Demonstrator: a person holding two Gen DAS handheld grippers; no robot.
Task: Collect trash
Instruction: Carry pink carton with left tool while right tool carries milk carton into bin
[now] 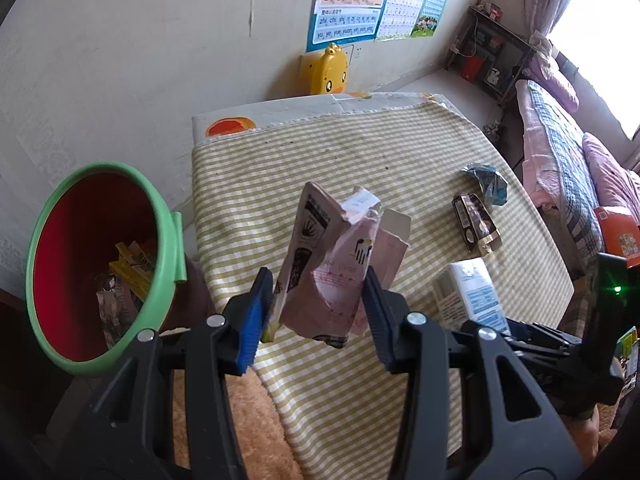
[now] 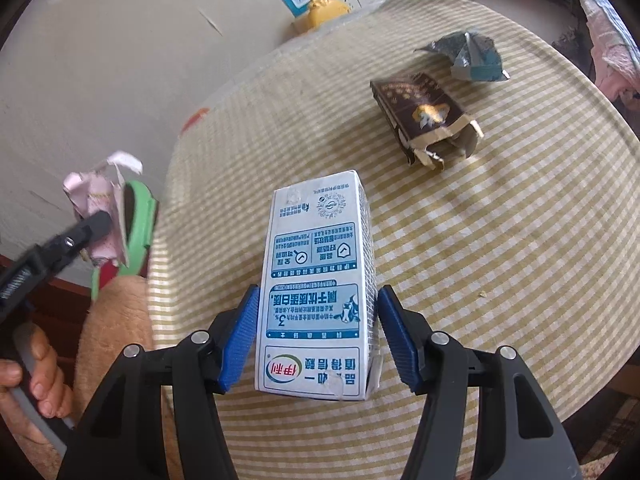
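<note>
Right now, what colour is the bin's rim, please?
Green, on the bin, clearest in the left wrist view.

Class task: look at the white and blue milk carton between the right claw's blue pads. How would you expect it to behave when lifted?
The milk carton keeps crisp, square edges, so it is probably stiff, not floppy. It looks like discarded trash, so it is likely light, though its contents cannot be seen. Its smooth printed faces might slip between the right claw pads.

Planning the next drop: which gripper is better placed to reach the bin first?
Left. The left gripper holds a crumpled pink paper carton beside the green-rimmed red bin; the right gripper, around the white milk carton, is farther.
</note>
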